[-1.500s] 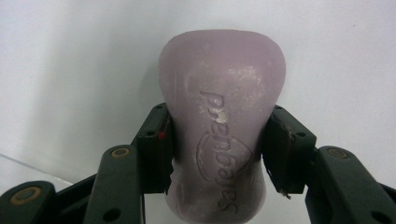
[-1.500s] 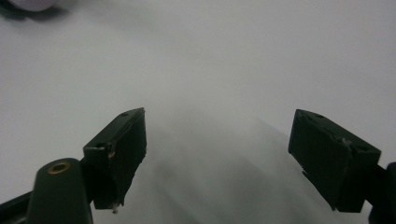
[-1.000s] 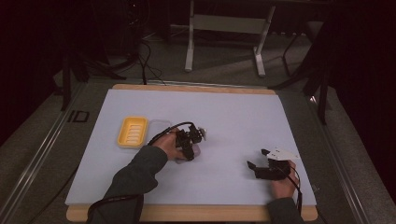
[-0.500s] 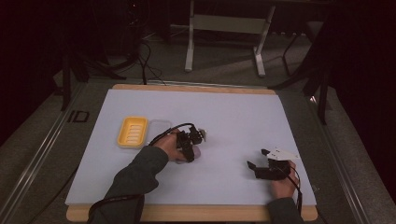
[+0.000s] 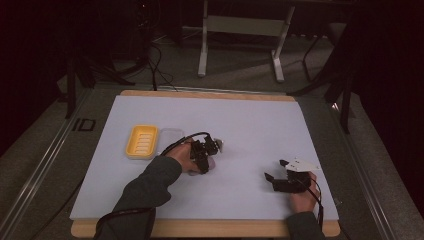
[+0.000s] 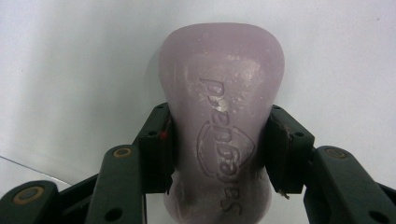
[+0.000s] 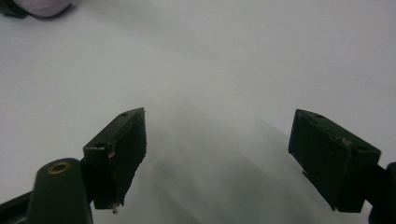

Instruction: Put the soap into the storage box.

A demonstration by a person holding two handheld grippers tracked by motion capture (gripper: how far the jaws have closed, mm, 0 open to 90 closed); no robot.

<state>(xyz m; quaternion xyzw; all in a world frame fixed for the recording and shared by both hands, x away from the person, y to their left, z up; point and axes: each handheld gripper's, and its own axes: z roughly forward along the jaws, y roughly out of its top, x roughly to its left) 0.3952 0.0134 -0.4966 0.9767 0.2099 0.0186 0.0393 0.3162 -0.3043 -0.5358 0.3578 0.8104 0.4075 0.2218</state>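
Soap, a pale lilac moulded bar with a raised brand stamp [image 6: 222,135], is clamped at its waist between the two black jaws of the left gripper [image 6: 219,149], one pad pressed to each long side. Its long axis runs straight out along the jaws, the rounded broad end pointing away from the hand and the narrower end tucked back between the jaw arms; the stamped face looks up at the camera. Beneath it lies the white table cover [image 5: 260,130].

From above, the left gripper [image 5: 204,156] sits near the middle of the cover with the bar [image 5: 210,164] at its near side, just right of a shallow yellow ribbed plastic soap dish [image 5: 142,141] and a clear lid or tray [image 5: 170,136] beside that dish; the bar lies outside both. Whether it rests on the cover or is lifted cannot be told.

The right gripper [image 5: 274,170], near the front right of the cover, has its jaws spread wide on nothing [image 7: 219,154].

Against the frame a second earlier, both grippers and the dish sit in almost the same places.
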